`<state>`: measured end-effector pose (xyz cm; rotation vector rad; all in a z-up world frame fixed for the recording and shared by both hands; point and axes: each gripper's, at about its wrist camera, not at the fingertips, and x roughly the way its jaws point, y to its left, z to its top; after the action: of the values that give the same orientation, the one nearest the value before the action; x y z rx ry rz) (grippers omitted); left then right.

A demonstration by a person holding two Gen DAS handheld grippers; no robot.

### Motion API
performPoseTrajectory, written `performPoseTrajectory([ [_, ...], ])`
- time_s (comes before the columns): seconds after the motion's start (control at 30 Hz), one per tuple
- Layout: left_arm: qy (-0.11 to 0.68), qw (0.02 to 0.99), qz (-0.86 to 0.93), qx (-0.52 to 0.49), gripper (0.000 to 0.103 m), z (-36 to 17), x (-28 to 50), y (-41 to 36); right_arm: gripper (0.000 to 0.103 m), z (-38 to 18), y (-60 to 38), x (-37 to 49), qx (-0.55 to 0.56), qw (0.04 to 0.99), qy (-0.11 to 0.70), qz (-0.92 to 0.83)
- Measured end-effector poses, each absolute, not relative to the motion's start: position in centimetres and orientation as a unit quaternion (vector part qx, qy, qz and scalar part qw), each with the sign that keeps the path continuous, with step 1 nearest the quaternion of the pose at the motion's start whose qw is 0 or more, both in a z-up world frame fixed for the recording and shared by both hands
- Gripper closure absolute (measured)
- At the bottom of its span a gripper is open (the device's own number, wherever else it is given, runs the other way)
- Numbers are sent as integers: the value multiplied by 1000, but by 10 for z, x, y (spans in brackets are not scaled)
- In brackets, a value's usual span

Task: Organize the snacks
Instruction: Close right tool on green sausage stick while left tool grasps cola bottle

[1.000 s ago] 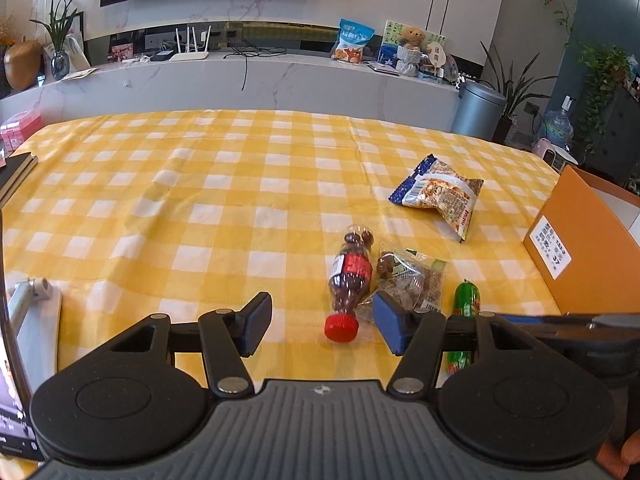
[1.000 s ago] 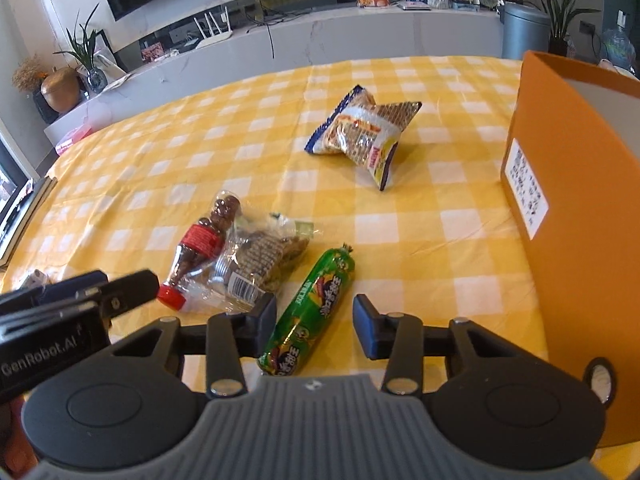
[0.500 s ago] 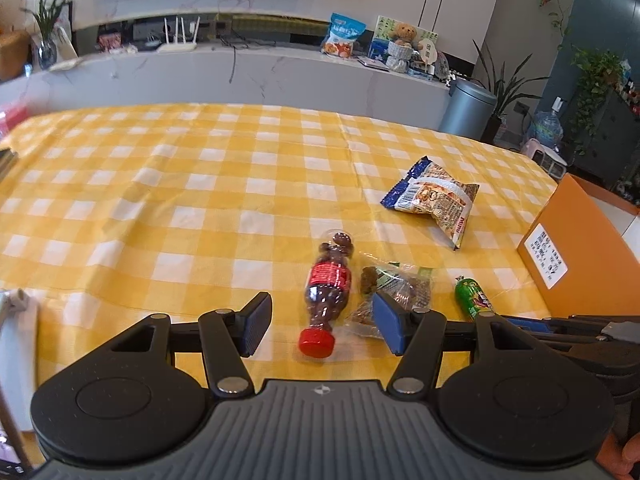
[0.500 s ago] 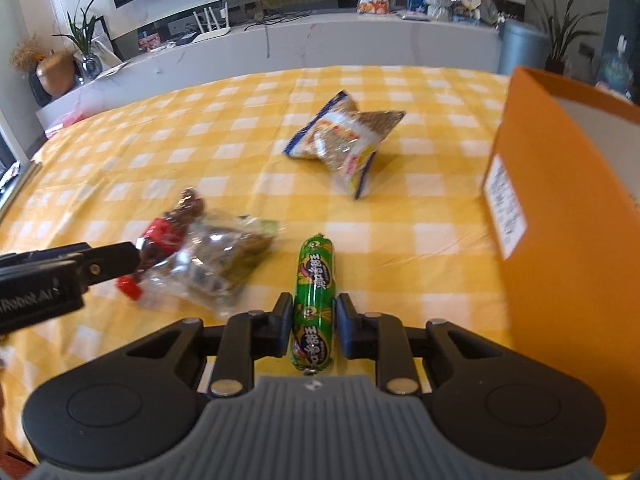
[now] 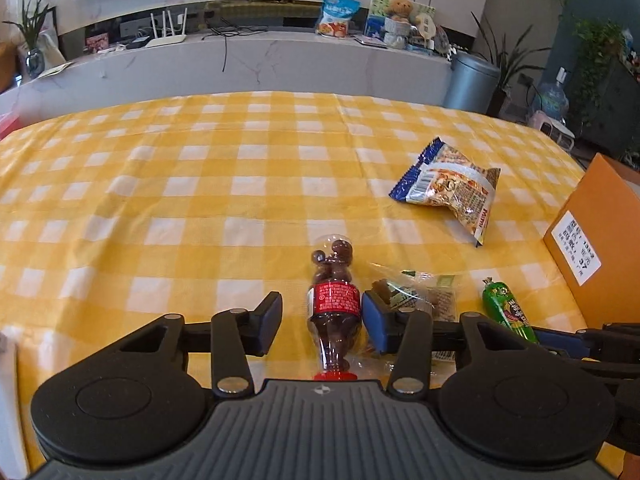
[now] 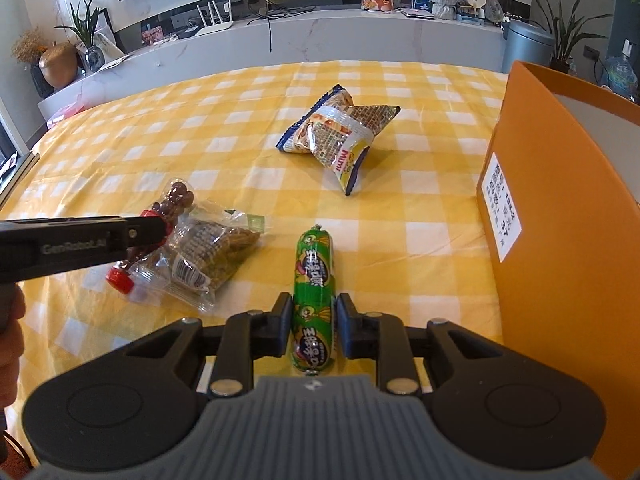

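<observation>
On the yellow checked tablecloth (image 5: 200, 184) lie a small bottle of chocolate balls with a red cap (image 5: 334, 304), a clear bag of brown snacks (image 5: 416, 296), a green sausage stick (image 6: 314, 292) and a blue-edged chip bag (image 6: 336, 136). My left gripper (image 5: 322, 322) is open around the bottle; its right finger touches the bottle, the left finger stands apart. My right gripper (image 6: 314, 322) is shut on the green sausage stick, which lies on the cloth. The sausage also shows in the left wrist view (image 5: 506, 312).
An open orange cardboard box (image 6: 568, 208) stands at the right table edge. The left gripper (image 6: 80, 242) reaches in from the left of the right wrist view. A marble counter (image 5: 240, 60) with clutter runs behind the table; a bin (image 5: 474, 80) stands beyond.
My right gripper has closed on the green sausage stick. My left gripper has moved forward so the bottle now lies between its open fingers.
</observation>
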<state>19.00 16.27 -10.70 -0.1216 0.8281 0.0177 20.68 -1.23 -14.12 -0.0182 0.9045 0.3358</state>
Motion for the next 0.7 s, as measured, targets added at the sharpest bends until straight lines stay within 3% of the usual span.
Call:
performPoseTrajectory([
  [0.13,416,908,12,-46,60,-115,197,158,81,-141,-11,207,-12,886,434,162],
  [0.37,409,912,17,-17,68,-116,196,153,80,-141,-12,206,-18,887,430,169],
  [0.7,401,915,28,-25,69,-114,192,153,81,-142,-9,205,-30,888,425,171],
])
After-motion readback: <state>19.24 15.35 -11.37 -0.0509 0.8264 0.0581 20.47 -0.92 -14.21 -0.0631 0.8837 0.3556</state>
